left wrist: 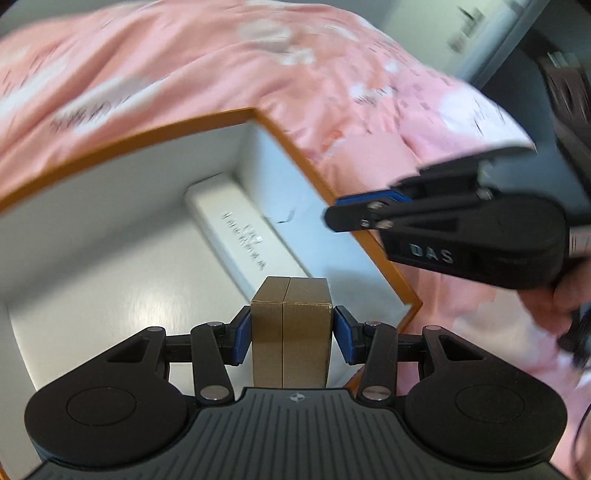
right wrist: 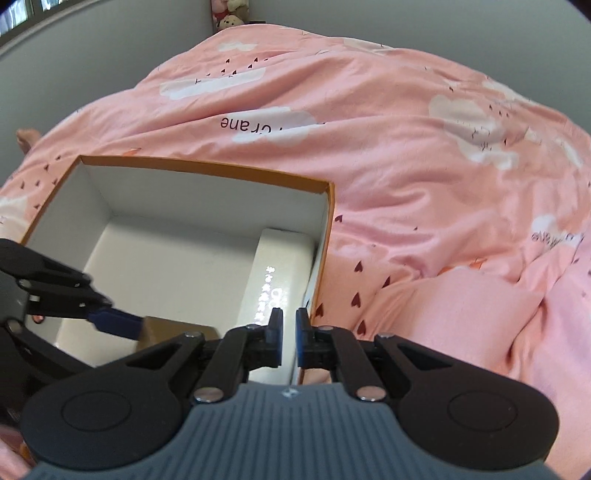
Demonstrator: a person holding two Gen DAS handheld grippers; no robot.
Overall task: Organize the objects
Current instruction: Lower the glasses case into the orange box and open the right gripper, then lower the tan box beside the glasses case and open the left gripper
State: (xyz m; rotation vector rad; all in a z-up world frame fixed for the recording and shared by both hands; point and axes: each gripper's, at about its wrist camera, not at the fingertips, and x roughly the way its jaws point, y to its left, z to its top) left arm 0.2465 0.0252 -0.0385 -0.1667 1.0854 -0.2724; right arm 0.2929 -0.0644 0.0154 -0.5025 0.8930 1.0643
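Note:
My left gripper is shut on a small brown cardboard box and holds it inside the open orange box with white inner walls. A long white box with printed text lies on the orange box's floor along its right wall. In the right wrist view the orange box sits on the bed, the white box in it, and the brown box shows in the left gripper's blue pads. My right gripper is nearly shut and empty above the box's near right edge; it also shows in the left wrist view.
A pink duvet with white clouds and small hearts covers the bed around the box. Grey walls stand behind. Soft toys sit at the far corner. A bare foot shows at the far left.

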